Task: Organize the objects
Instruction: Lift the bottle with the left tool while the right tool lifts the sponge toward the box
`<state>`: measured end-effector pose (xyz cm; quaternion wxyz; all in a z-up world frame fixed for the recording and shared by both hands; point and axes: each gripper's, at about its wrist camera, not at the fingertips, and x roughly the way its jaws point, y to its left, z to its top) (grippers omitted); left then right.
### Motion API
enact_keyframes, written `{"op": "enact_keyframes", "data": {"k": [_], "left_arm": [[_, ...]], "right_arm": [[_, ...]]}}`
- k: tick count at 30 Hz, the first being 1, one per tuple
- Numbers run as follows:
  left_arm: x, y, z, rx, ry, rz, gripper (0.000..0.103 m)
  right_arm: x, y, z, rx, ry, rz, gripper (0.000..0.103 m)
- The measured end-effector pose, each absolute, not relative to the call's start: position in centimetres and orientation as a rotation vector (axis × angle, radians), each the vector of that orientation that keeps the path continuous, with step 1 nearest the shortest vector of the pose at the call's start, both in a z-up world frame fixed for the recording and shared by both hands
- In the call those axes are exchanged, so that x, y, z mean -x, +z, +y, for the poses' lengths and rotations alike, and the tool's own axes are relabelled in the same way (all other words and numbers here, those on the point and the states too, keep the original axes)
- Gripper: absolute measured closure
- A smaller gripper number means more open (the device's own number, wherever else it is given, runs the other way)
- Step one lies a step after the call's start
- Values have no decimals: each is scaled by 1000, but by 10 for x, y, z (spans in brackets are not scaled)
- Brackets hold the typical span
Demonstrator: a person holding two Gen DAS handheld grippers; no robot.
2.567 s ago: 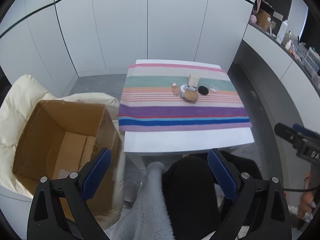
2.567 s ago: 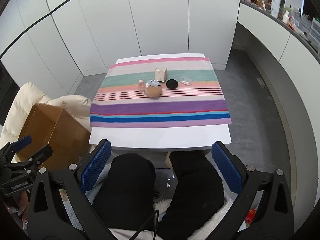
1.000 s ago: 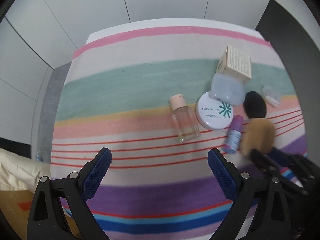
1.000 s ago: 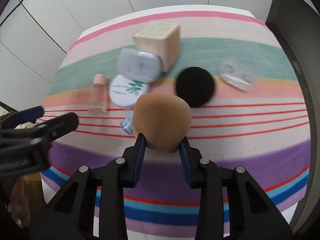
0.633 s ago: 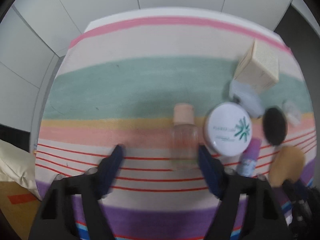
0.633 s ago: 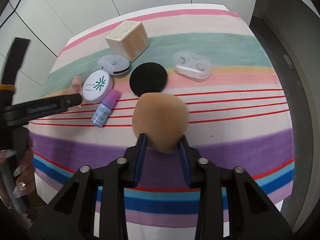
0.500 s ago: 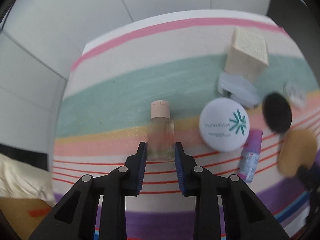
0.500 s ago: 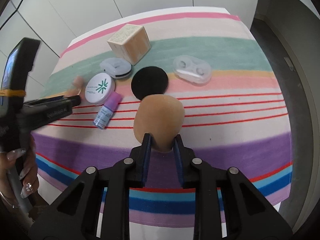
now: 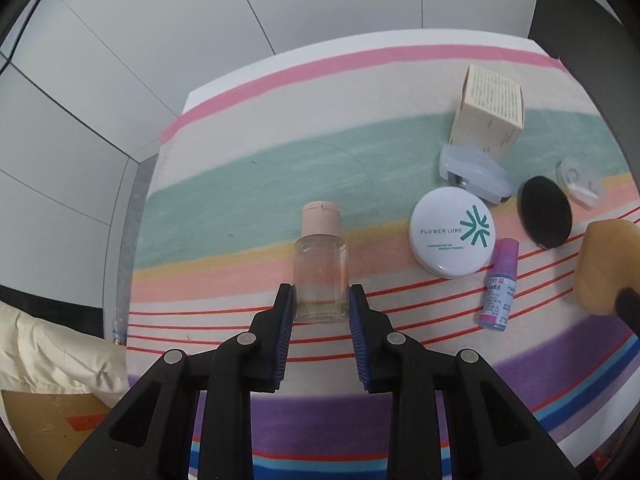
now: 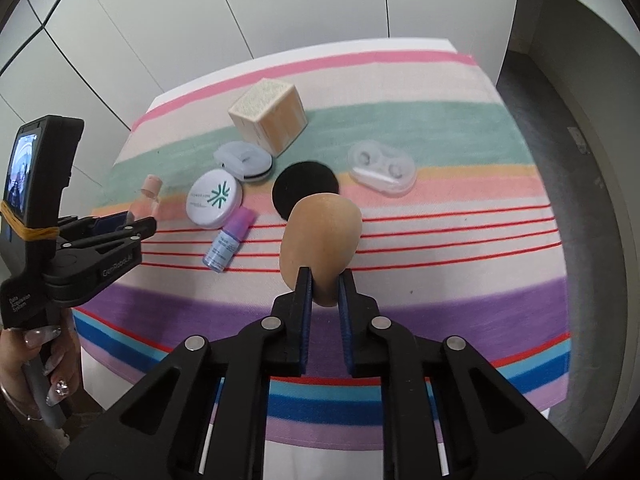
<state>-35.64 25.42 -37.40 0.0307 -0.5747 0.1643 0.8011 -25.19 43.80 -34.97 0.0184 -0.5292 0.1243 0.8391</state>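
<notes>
My left gripper [image 9: 321,300] is shut on a clear bottle with a pink cap [image 9: 321,268], which shows over the striped cloth [image 9: 248,184]. My right gripper [image 10: 324,282] is shut on a tan makeup sponge [image 10: 322,236], held above the cloth [image 10: 460,240]; the sponge also shows at the right edge of the left wrist view [image 9: 608,264]. On the cloth lie a white round compact [image 9: 452,236], a small purple dropper bottle [image 9: 498,284], a black round puff [image 9: 544,212], a grey round case [image 9: 474,176], a clear lens case [image 10: 382,172] and a beige box [image 9: 488,116].
The table stands before white cabinet doors [image 9: 320,12]. A cream cushion [image 9: 52,352] and a cardboard box [image 9: 40,428] lie to the lower left. Grey floor [image 10: 560,120] lies to the right of the table. The left gripper also shows in the right wrist view [image 10: 132,220].
Both grippers came from over the lap to the table. The right gripper closed on the sponge and lifted it. The left gripper closed on the clear bottle.
</notes>
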Motion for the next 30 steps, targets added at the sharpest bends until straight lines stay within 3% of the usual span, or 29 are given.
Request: {"op": "enact_keyframes", "data": {"k": [9, 19, 30], "left_arm": [[346, -324, 247, 1716, 2517, 458, 75], [311, -197, 235, 1554, 2622, 324, 75], [262, -88, 211, 1374, 2745, 310, 75]], "right_arm": [[251, -310, 439, 1559, 2634, 353, 90], [240, -210, 425, 1393, 2717, 260, 91], [214, -103, 409, 1251, 2773, 156, 90]]}}
